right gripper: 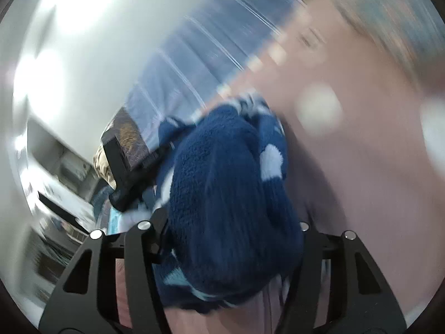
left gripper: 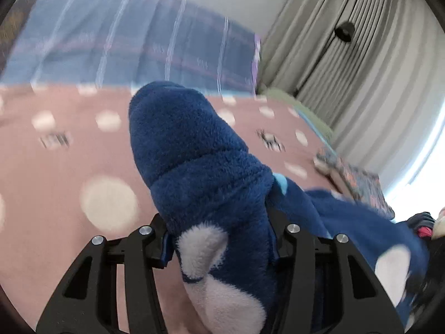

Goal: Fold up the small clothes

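Here, the left hand-held gripper (left gripper: 219,239) clamped a blue fleece (left gripper: 200,161) with white patches, lifted above the pink dotted bed (left gripper: 69,153). The right hand-held gripper (right gripper: 230,239) gripped the same fleece (right gripper: 222,208). Curtains (left gripper: 361,69) hung at 2 o'clock.

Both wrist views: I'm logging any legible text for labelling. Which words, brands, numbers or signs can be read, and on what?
None can be read.
Dark marks on the pink dotted bedspread: too blurred to tell whether they are text.
Blue fleece garment, held in the left gripper and right gripper: no visible label text.
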### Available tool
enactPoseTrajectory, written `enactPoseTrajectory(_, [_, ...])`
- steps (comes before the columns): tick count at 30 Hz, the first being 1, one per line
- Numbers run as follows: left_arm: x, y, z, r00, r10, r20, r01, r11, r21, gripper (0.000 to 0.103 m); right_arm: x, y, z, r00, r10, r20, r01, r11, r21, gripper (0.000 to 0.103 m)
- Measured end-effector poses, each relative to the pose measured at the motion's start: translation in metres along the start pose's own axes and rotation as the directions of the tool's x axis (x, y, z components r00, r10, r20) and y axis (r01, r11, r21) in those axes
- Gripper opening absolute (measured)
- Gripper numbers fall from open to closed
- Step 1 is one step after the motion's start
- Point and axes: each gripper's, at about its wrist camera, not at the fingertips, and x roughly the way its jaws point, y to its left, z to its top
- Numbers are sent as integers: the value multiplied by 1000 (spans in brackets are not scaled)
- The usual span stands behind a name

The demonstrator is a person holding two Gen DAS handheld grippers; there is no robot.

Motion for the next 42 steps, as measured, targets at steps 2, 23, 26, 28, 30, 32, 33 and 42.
enactPoseTrajectory(2, [-24, 14, 34, 995, 45, 83, -44, 999, -18, 51, 15, 23, 33, 999, 16, 49, -10, 994, -111, 57])
enactPoseTrajectory(23, [56, 255, 93, 720, 694, 4, -687, 713, -136, 59, 444, 62, 154, 955, -193, -226, 126, 952, -281, 85])
enactPoseTrajectory(26, [33, 282, 90, 805, 593, -4, -570, 772, -282, 65, 444, 43, 149, 970, -108, -217, 63, 976, -206, 85])
enactPoseTrajectory(28, [33, 275, 91, 788, 615, -16, -599, 761, -249, 66, 440, 46, 149, 965, -157, -212, 107, 967, -230, 85])
enactPoseTrajectory(30, [26, 259, 89, 770, 638, 6, -621, 752, -219, 66, 426, 55, 145, 968, -199, -153, 151, 949, -278, 85])
enactPoseTrajectory(32, [11, 249, 78, 775, 632, 33, -612, 762, -212, 66, 407, 65, 139, 970, -222, -98, 179, 928, -327, 85])
enactPoseTrajectory(33, [-2, 244, 74, 788, 614, 51, -594, 779, -202, 67, 392, 69, 136, 973, -218, -75, 179, 919, -351, 85])
enactPoseTrajectory(42, [-107, 131, -8, 794, 575, 200, -578, 815, -49, 95, 204, 93, 44, 974, -183, 130, 224, 771, -596, 98])
